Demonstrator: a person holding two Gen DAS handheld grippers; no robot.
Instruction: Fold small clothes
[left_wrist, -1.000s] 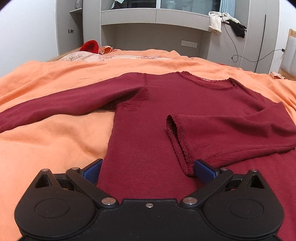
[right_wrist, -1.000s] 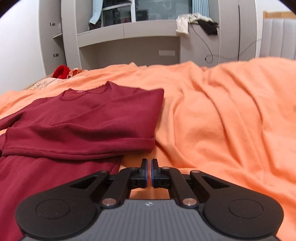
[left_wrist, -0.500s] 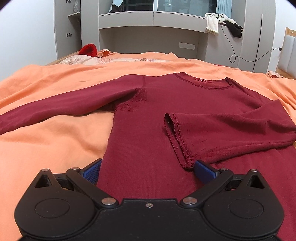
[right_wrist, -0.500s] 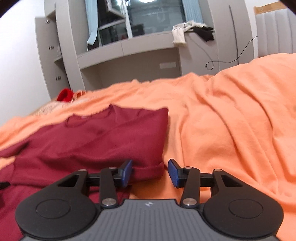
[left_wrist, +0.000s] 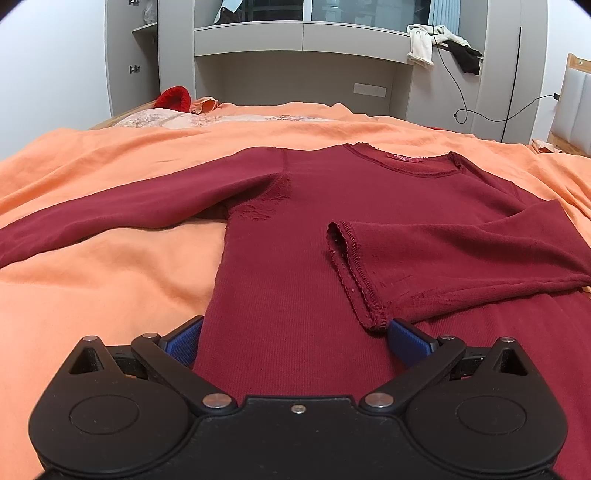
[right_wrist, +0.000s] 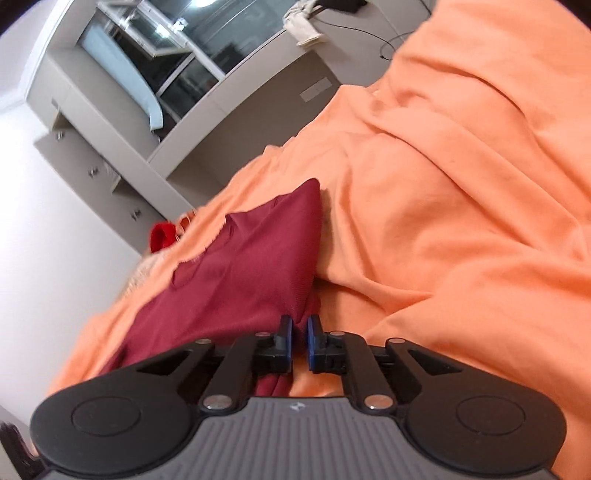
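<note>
A dark red long-sleeved top lies face up on the orange bedspread. Its right sleeve is folded across the chest, with the cuff near the middle. Its left sleeve stretches out to the left. My left gripper is open wide over the lower body of the top, holding nothing. In the right wrist view the camera is tilted. My right gripper is nearly closed on the folded right edge of the top, and the cloth rises toward the pads.
A grey wall unit with shelves stands behind the bed. A red item and patterned bedding lie at the far left. A cable hangs at the right. The orange bedspread is rumpled to the right of the top.
My right gripper opened, moved onto the top's folded right edge, then closed on it and tilted, lifting the cloth. My left gripper stayed open and barely moved.
</note>
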